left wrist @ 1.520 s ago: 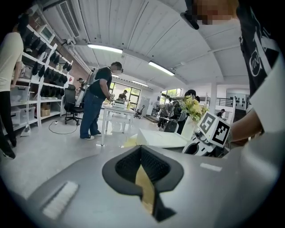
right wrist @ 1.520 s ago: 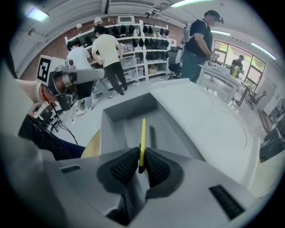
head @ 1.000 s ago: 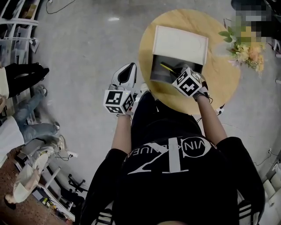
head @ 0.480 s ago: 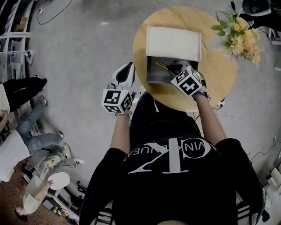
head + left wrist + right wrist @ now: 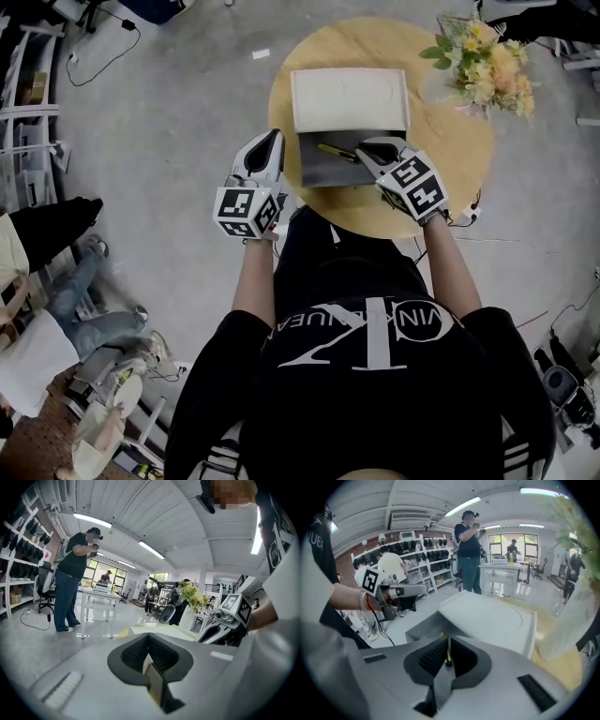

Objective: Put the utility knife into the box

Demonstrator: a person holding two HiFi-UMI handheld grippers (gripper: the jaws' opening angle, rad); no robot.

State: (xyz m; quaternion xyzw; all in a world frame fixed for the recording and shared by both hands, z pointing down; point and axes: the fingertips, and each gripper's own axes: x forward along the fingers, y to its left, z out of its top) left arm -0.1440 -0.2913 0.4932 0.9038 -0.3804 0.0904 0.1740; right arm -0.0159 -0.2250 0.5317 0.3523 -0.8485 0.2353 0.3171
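Note:
A box stands on the round wooden table [image 5: 450,159], its white lid [image 5: 349,98] folded back and its grey inside [image 5: 328,171] showing. The yellow and black utility knife [image 5: 335,150] sits low inside the box. My right gripper [image 5: 366,150] reaches in from the right, shut on the knife's near end. In the right gripper view the knife [image 5: 448,656] shows edge-on between the closed jaws of my right gripper [image 5: 447,649], with the lid [image 5: 487,618] just beyond. My left gripper [image 5: 265,142] hangs left of the table, shut and holding nothing; my left gripper [image 5: 149,658] faces the room.
A vase of yellow flowers [image 5: 478,66] stands at the table's far right. A person [image 5: 75,573] stands on the grey floor by white desks [image 5: 101,595]. Shelving [image 5: 28,94] and seated people's legs [image 5: 56,202] are off to the left.
The head view has shifted, so the table now sits further left and lower. The right gripper has drawn back a little toward the box's right side; the knife stays in the box.

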